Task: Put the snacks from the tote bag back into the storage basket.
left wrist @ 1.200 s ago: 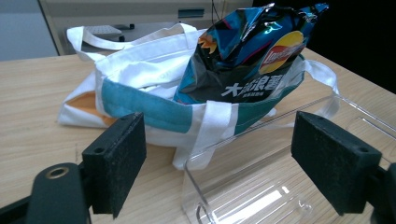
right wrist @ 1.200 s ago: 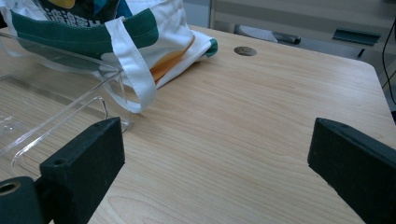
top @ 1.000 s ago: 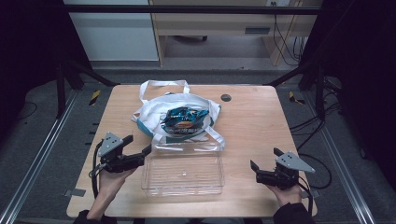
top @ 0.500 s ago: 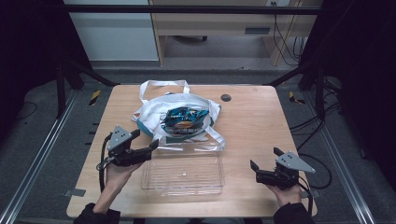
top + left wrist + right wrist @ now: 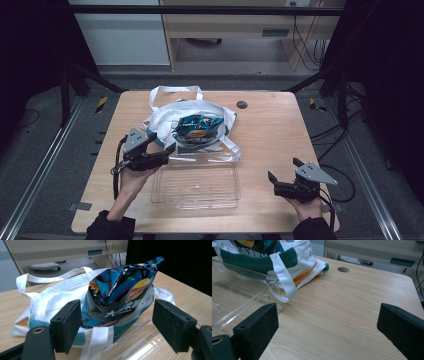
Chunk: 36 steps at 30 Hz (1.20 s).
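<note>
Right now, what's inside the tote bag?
A blue chip bag sticks out of the white tote bag. Its lower part, and anything beneath it, is covered by the cloth.

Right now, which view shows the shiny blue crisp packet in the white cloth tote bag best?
The left gripper view: the shiny blue crisp packet is close, its logo and print readable. The high view shows it small, from above. The right gripper view catches its bottom edge at the frame's top.

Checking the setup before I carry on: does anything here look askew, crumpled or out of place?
Slightly. The chip bag sticks out of the white tote bag, its top crumpled, and one tote strap droops over the far rim of the clear tray. No spill or damage shows.
</note>
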### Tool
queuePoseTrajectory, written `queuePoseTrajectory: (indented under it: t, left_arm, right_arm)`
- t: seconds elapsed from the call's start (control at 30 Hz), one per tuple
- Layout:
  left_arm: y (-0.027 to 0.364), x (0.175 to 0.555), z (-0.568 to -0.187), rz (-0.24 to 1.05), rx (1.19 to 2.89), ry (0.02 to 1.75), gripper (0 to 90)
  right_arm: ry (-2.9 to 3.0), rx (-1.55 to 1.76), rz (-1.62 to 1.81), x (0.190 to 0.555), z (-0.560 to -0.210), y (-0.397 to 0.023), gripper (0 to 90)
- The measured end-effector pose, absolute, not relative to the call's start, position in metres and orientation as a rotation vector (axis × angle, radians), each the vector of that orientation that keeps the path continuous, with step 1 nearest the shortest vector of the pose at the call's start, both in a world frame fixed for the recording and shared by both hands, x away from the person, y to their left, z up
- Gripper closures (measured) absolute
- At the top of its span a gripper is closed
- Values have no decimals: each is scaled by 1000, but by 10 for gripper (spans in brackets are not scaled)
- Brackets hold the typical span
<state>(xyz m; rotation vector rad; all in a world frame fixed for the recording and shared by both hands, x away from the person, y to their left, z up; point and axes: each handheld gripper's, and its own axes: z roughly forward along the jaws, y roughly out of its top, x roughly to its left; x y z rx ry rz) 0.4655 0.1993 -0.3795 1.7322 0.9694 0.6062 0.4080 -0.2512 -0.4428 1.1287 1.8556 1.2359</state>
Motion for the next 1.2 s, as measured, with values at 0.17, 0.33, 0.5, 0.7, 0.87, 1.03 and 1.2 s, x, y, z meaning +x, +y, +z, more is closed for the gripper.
queuePoseTrajectory:
  t: [0.17, 0.33, 0.5, 0.7, 0.87, 1.03, 1.2]
  left_arm:
    - [194, 471, -380, 610, 1744, 967, 267]
    - [191, 476, -383, 603, 1757, 973, 297]
    - [187, 481, -386, 610, 1777, 972, 312]
    - [183, 487, -388, 622, 1787, 970, 332]
    - [181, 492, -390, 619, 1798, 969, 361]
    - [179, 497, -389, 617, 1796, 962, 401]
    - [177, 500, -388, 611, 1796, 950, 435]
  right_arm:
    - [1854, 1124, 1237, 408, -443, -252, 40]
    - [1855, 1126, 1239, 408, -443, -251, 40]
    - [1857, 1125, 1239, 408, -443, -251, 40]
    - [1858, 1123, 1236, 409, -443, -251, 40]
    - [1860, 1123, 1234, 409, -443, -251, 40]
    - [1860, 1122, 1235, 409, -443, -251, 40]
    - [1859, 1119, 1235, 409, -443, -250, 40]
